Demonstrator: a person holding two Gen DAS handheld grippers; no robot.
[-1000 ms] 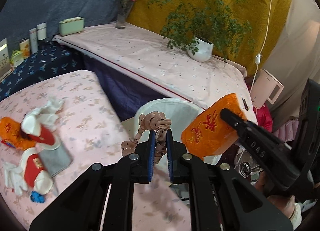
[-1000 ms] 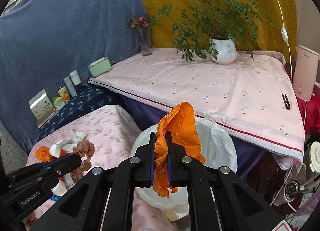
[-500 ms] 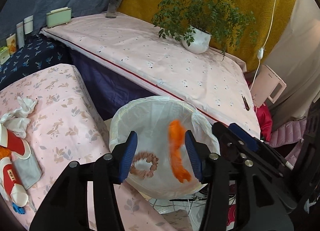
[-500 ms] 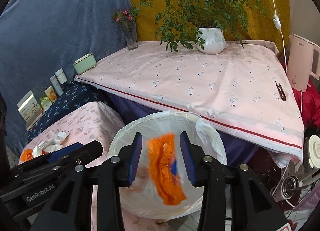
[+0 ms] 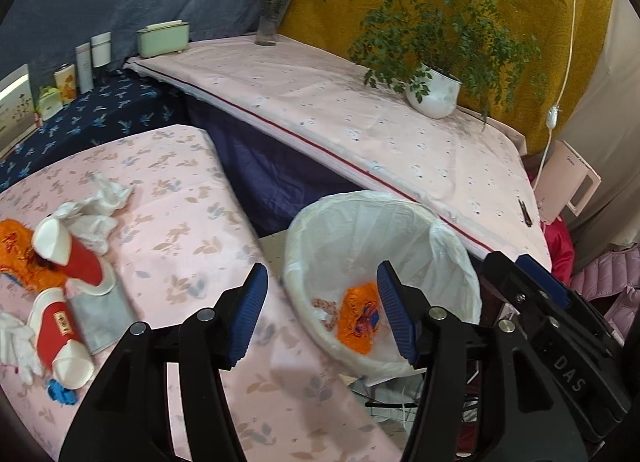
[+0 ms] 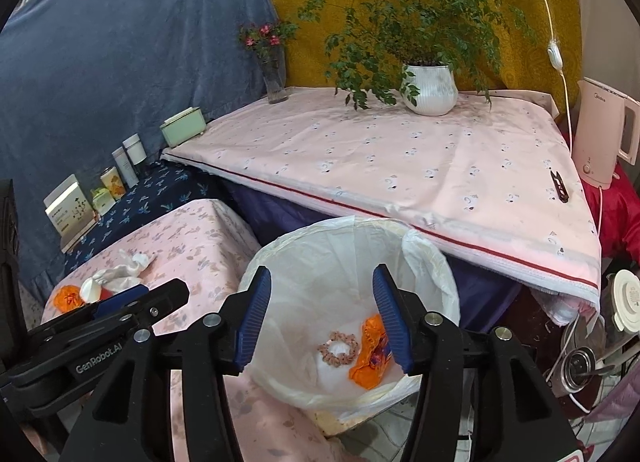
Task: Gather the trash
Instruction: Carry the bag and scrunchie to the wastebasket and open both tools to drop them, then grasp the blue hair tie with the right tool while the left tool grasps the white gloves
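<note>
A white-lined trash bin stands on the floor between two tables. An orange wrapper and a brown beaded ring lie at its bottom. My left gripper is open and empty above the bin's near rim. My right gripper is open and empty above the bin. On the low pink table lie two red and white paper cups, white tissues, another orange wrapper and a grey cloth.
A long pink-covered table behind the bin holds a potted plant, a flower vase and a green box. A pink kettle stands at right. Small containers sit on the dark blue surface at left.
Both grippers opened and let go. The orange wrapper and the beaded ring fell and now rest at the bottom of the bin. Both grippers have opened wider.
</note>
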